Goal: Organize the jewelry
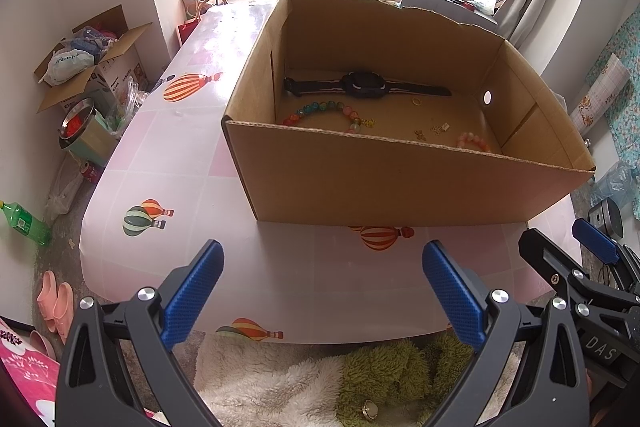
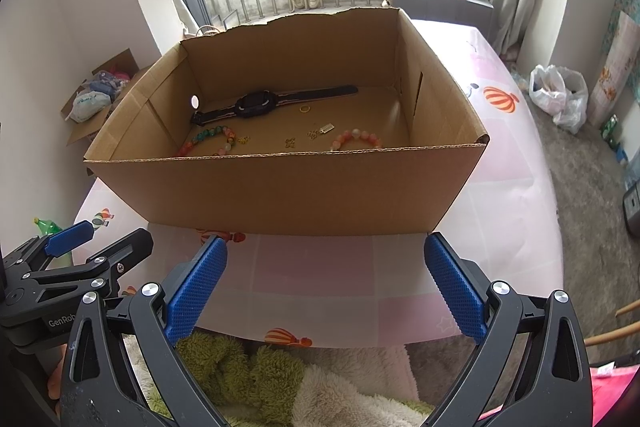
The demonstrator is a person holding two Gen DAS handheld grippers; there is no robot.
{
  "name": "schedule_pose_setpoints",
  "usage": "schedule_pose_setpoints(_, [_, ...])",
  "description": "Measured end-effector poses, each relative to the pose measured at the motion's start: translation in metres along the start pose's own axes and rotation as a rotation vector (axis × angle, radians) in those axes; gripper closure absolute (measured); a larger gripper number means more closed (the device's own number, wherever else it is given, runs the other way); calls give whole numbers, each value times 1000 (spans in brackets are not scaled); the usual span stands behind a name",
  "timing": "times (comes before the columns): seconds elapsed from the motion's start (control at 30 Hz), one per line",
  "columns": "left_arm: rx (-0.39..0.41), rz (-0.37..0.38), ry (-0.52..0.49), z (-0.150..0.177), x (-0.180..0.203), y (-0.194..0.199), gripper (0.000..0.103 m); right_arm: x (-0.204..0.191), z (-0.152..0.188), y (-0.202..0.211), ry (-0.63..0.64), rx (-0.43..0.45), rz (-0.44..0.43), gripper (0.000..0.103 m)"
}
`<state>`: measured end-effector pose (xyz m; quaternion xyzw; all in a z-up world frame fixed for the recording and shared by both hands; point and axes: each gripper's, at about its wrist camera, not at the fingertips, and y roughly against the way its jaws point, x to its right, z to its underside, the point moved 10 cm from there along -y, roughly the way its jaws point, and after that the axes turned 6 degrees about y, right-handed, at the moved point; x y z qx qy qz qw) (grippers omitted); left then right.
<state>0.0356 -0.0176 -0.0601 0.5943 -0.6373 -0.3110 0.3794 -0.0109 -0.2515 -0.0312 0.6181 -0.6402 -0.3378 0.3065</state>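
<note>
Left wrist view gives us the cardboard box (image 1: 400, 183) on the desk (image 1: 192, 155), dead ahead of both pairs of fingers, its near wall between us and the jewelry. Inside, the black watch (image 1: 362, 87) lies lengthwise along the far wall, the colourful bead bracelet (image 1: 320, 109) toward the left, the pink bracelet (image 2: 356, 139) toward the right. Our left gripper (image 1: 322, 291) and right gripper (image 2: 326, 287) gape wide, holding nothing; we judge the right nearer the pink bracelet
</note>
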Motion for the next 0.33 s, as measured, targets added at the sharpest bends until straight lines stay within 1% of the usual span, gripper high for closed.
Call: schedule_pose_setpoints(0.33, [-13,-6,3,6,-1,0,6,1,4,-2,-1,-9,-6,8])
